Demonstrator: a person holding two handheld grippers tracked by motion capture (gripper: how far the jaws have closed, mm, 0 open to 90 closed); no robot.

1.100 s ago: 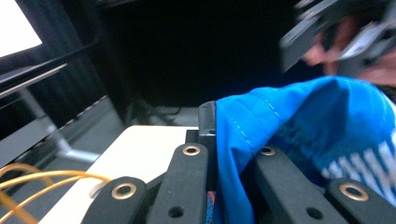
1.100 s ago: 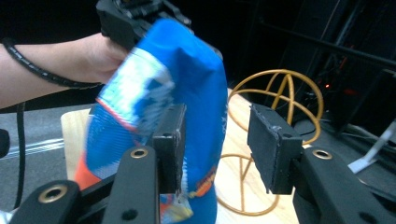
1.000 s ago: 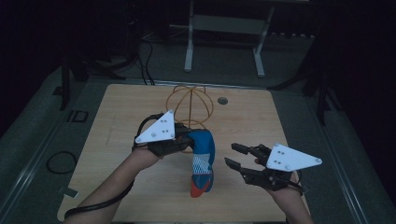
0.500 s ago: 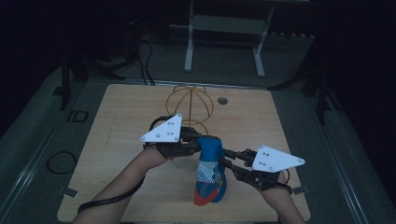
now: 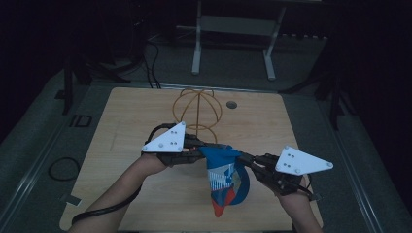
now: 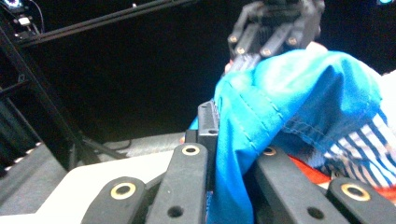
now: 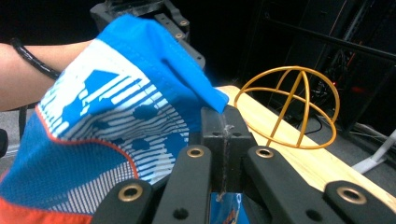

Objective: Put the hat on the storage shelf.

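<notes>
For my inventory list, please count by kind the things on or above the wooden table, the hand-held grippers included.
Blue cap with white stripes and orange trim: 1
Gold wire dome stand: 1
Black two-jaw grippers, left gripper and right gripper: 2
Total: 4

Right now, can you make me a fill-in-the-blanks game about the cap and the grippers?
1. The cap is mostly ____ with a red edge.
2. The left gripper and the right gripper hold the cap ____ the table.
3. The golden wire stand sits ____ the cap, farther from the person.

Missing words: blue; above; behind
</notes>
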